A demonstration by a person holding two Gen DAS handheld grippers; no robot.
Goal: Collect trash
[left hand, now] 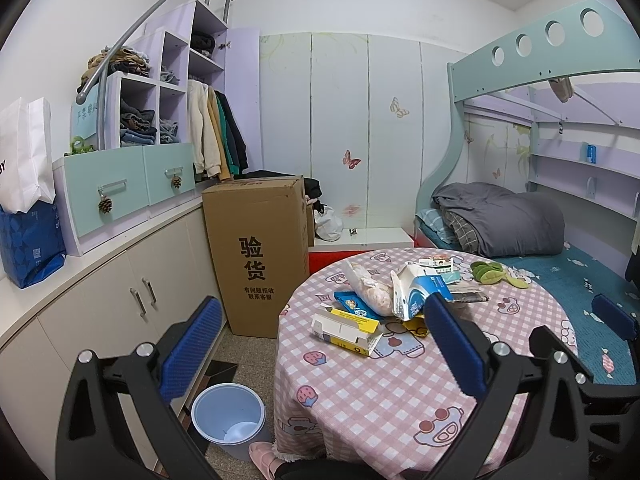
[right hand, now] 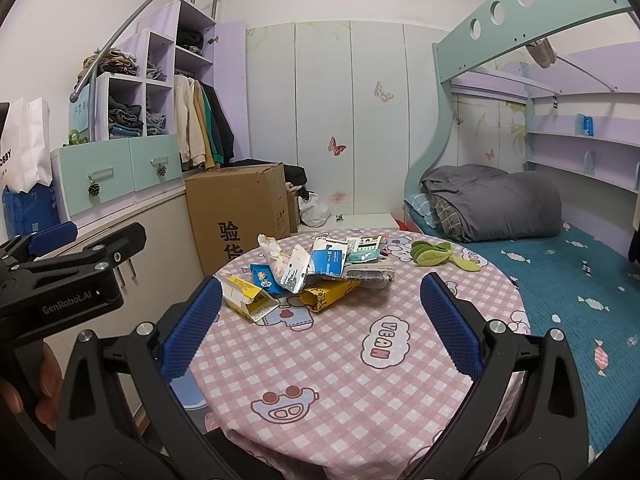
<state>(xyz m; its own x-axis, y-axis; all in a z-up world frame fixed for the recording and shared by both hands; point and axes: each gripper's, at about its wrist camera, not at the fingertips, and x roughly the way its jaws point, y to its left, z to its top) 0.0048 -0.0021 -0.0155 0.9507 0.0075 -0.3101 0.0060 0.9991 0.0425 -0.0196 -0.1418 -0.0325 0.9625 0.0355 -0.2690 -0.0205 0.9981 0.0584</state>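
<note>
- Lying ahead of both tools, the trash pile (right hand: 316, 268) sits toward the upper middle of the right wrist frame, on the round counter (right hand: 360, 380) with its pink checked cloth.
- The right hand-held gripper (right hand: 320, 320) has its jaws apart and empty; so does the left hand-held gripper (left hand: 320, 344).
- The yellow-and-white carton (right hand: 248, 298) is nearest, its long axis slanting toward the lower right; probably thin card.
- The bin (left hand: 229, 416), smooth blue plastic, stands on the floor at the lower left of the left wrist frame.

Both grippers, left gripper (left hand: 320, 344) and right gripper (right hand: 320, 328), have black frames, silver screws and ribbed blue pads (right hand: 192, 328). White "GenRobot.AI" lettering at middle left.
</note>
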